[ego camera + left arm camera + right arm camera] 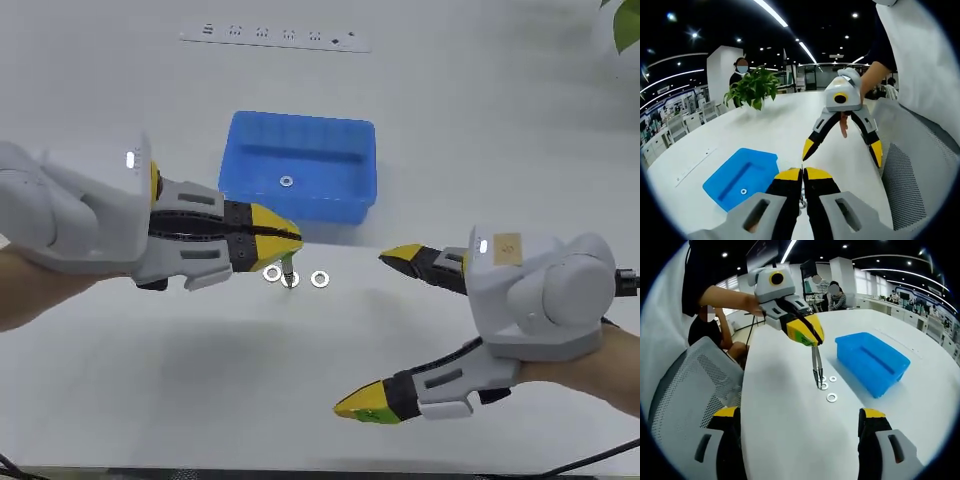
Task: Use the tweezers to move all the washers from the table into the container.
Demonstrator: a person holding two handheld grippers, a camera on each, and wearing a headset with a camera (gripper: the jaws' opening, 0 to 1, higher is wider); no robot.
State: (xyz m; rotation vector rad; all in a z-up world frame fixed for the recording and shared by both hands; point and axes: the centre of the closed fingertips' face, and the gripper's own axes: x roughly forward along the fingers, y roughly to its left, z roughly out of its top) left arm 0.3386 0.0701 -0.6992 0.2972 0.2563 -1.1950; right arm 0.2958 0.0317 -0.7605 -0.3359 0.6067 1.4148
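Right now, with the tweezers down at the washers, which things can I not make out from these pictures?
1. Head view: whether the tweezers pinch the middle washer. The tips overlap it and are too small to judge.
2. Left gripper view: the washers on the table are largely hidden behind the shut jaws of the left gripper.
3. Right gripper view: most of the floor of the container is hidden by its near wall.

Left gripper (292,238) pinched, right gripper (360,333) agape.
The left one, at far left, points right with jaws closed on tweezers (288,268); the right one, nearer at right, points left with jaws spread wide.
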